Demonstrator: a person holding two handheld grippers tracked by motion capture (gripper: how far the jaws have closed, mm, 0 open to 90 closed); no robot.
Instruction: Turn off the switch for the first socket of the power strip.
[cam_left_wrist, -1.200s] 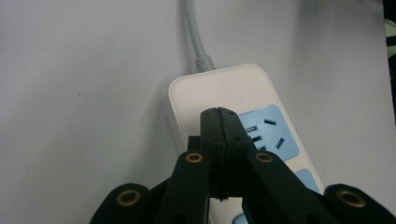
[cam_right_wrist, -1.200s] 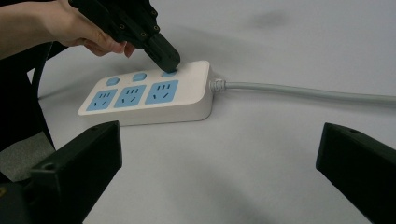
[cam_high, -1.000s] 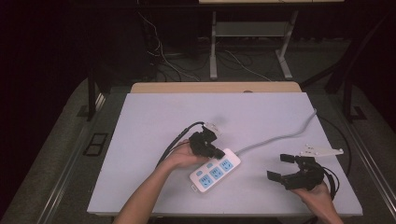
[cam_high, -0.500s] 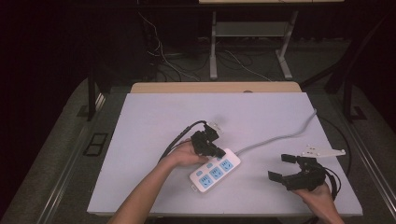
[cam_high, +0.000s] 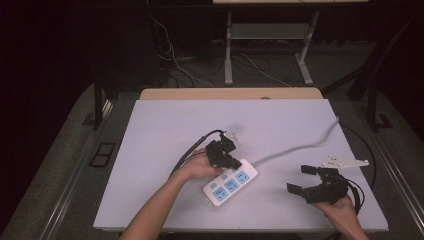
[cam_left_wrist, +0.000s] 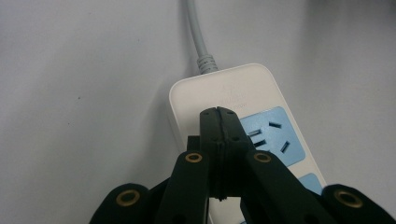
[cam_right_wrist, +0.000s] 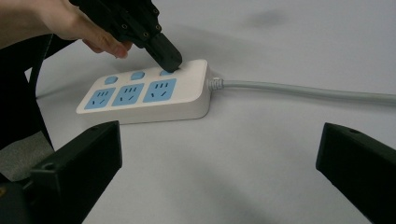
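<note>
Nearest the person, at 5 o'clock on the table (cam_high: 150, 130), the right gripper (cam_high: 305, 180) rests in the right hand (cam_high: 345, 212) with jaws spread wide, holding nothing; its own view shows open table between them; toward 6 o'clock lies the white strip (cam_high: 230, 182), three blue sockets up; the left gripper (cam_high: 235, 163) meets its cable end with jaws pressed together; the left gripper view shows the tips over the white top beside the last socket (cam_left_wrist: 275, 135); the right gripper view shows them on a blue button (cam_right_wrist: 166, 73); the grey cable (cam_high: 300, 147) runs off toward 2 o'clock
</note>
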